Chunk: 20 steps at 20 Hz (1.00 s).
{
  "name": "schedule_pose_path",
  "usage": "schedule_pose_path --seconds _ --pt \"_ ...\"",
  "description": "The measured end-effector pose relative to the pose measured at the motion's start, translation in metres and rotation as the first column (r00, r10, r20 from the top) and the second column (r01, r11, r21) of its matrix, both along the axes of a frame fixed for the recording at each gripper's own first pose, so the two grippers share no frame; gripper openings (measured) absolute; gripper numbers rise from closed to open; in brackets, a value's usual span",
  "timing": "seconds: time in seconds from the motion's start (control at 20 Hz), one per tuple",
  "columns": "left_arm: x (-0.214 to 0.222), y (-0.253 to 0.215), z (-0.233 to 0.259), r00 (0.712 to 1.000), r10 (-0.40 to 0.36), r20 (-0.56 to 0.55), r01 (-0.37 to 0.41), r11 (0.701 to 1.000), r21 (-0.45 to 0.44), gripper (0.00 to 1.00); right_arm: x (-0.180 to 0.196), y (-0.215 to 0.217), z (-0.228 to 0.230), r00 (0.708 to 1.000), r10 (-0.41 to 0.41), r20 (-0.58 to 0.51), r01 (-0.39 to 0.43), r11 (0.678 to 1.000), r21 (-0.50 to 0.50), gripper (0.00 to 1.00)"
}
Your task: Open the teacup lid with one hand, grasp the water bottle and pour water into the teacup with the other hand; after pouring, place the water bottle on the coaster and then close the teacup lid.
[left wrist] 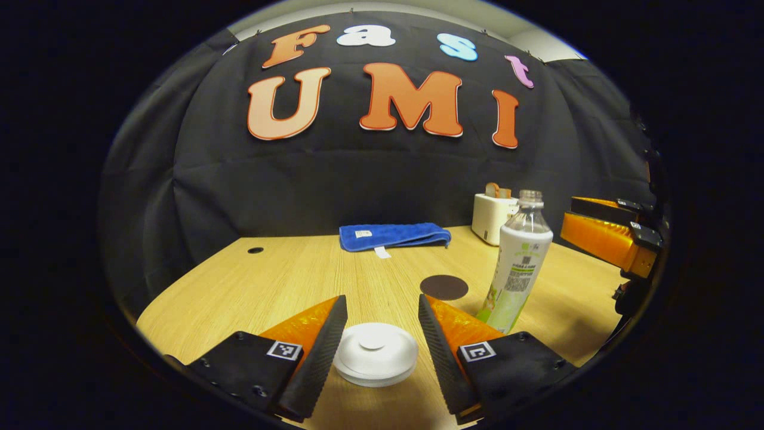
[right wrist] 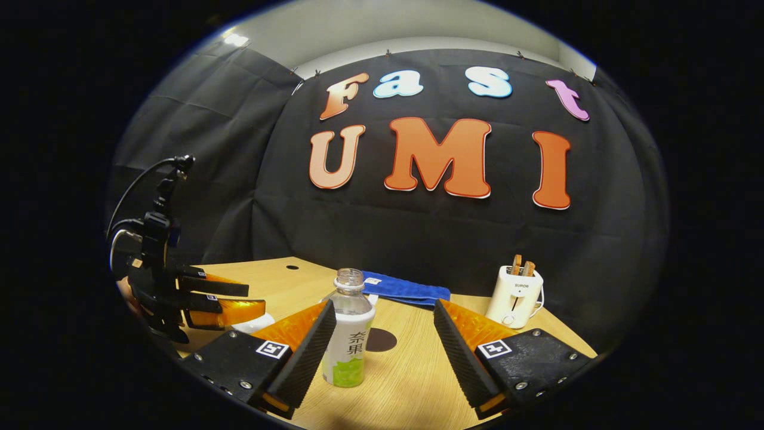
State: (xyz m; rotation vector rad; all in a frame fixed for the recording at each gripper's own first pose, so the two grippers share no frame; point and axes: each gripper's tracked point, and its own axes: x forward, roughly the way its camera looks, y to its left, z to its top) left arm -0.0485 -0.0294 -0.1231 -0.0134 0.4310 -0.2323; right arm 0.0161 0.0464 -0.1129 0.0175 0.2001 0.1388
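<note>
On the light wood-grain desk (left wrist: 286, 280), the round white teacup lid (left wrist: 376, 352) with its low central knob sits on the teacup, seen from above in the left gripper view. The left tool (left wrist: 382, 334) hangs just over it with its jaws spread wide, one finger on each side of the lid and neither touching it.

To the right of the lid stands the clear plastic water bottle (left wrist: 518, 263), upright and uncapped, wrapped in a white label that fades to green at the bottom. Just behind it and to its left, a flat, dark brown round coaster (left wrist: 443, 287) lies bare on the desk.

In the right gripper view the right tool (right wrist: 382, 334) is also spread wide. The bottle (right wrist: 350, 334) stands close beside its left finger, inside the gap; whether it touches that finger I cannot tell, and the other finger is well apart from it. The coaster (right wrist: 382, 339) shows partly from behind the bottle. The left tool (right wrist: 230, 301) appears at the left edge, over the white cup.

Toward the booth wall lie a folded blue cloth (left wrist: 394, 236) and, at the right, a cream-white toaster (right wrist: 514, 295) with two slices of toast standing in it.
</note>
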Motion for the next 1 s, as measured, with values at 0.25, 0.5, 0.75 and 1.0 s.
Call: schedule_pose_path --seconds 0.25,0.5,0.75,1.0 --pt "-0.007 0.003 -0.012 0.999 0.010 -0.047 -0.009 1.000 0.018 0.77 0.003 0.004 -0.012 1.000 0.012 -0.026 -0.012 1.000 0.004 0.99" --pt "-0.007 0.001 -0.015 0.998 -0.008 -0.060 0.009 1.000 0.021 0.53 0.004 0.010 -0.020 0.998 0.032 -0.050 -0.033 0.999 -0.017 0.99" --pt "-0.006 0.004 -0.011 0.999 0.002 -0.053 -0.001 1.000 0.025 0.33 0.003 0.026 -0.038 0.994 0.067 -0.089 -0.069 0.997 -0.030 0.99" --pt "0.008 0.010 0.003 0.999 0.040 0.020 -0.041 0.999 0.025 0.33 0.009 0.037 -0.052 0.989 0.087 -0.122 -0.092 0.995 -0.036 0.99"
